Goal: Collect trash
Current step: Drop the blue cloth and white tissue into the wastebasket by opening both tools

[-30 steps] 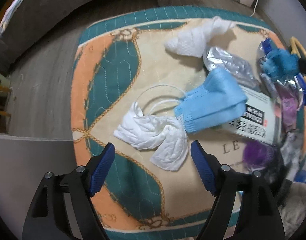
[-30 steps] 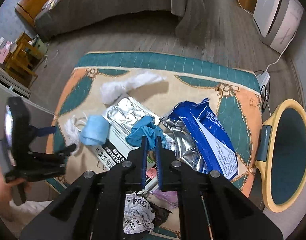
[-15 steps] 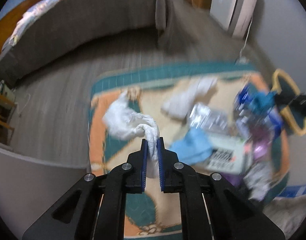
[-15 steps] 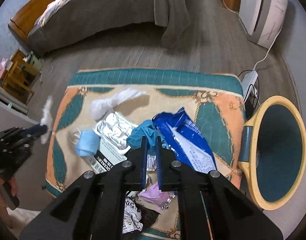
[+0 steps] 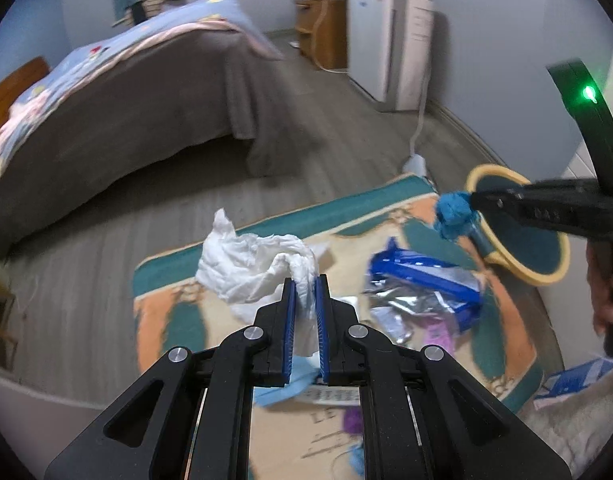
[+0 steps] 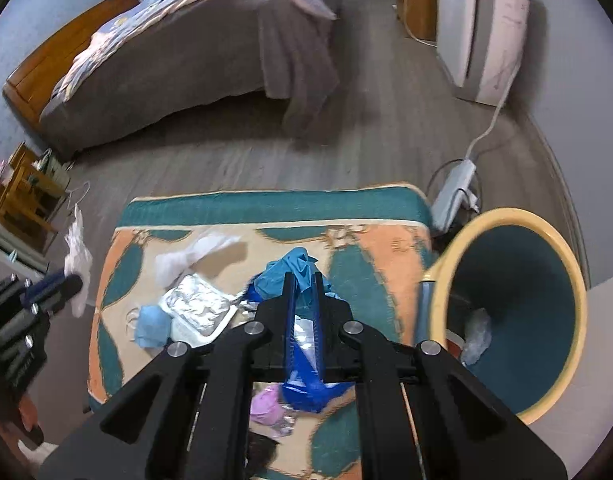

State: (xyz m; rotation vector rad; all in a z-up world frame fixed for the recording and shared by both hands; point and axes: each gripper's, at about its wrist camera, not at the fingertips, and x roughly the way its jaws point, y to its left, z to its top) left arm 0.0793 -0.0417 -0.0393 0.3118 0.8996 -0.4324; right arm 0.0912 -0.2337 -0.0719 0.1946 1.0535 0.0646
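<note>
The left gripper [image 5: 305, 280] has its jaws clamped on a white tissue [image 5: 250, 266], held up above the mat [image 6: 370, 252]. The right gripper [image 6: 302, 280] (jaws pinched tight) holds a crumpled blue glove [image 6: 292, 266] above the mat, near the bin [image 6: 502, 216].

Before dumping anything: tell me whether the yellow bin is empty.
Not empty: the yellow bin already holds some pale crumpled trash at its bottom.

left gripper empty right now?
No. In the left wrist view the left gripper is shut on a crumpled white tissue, lifted clear of the mat.
</note>
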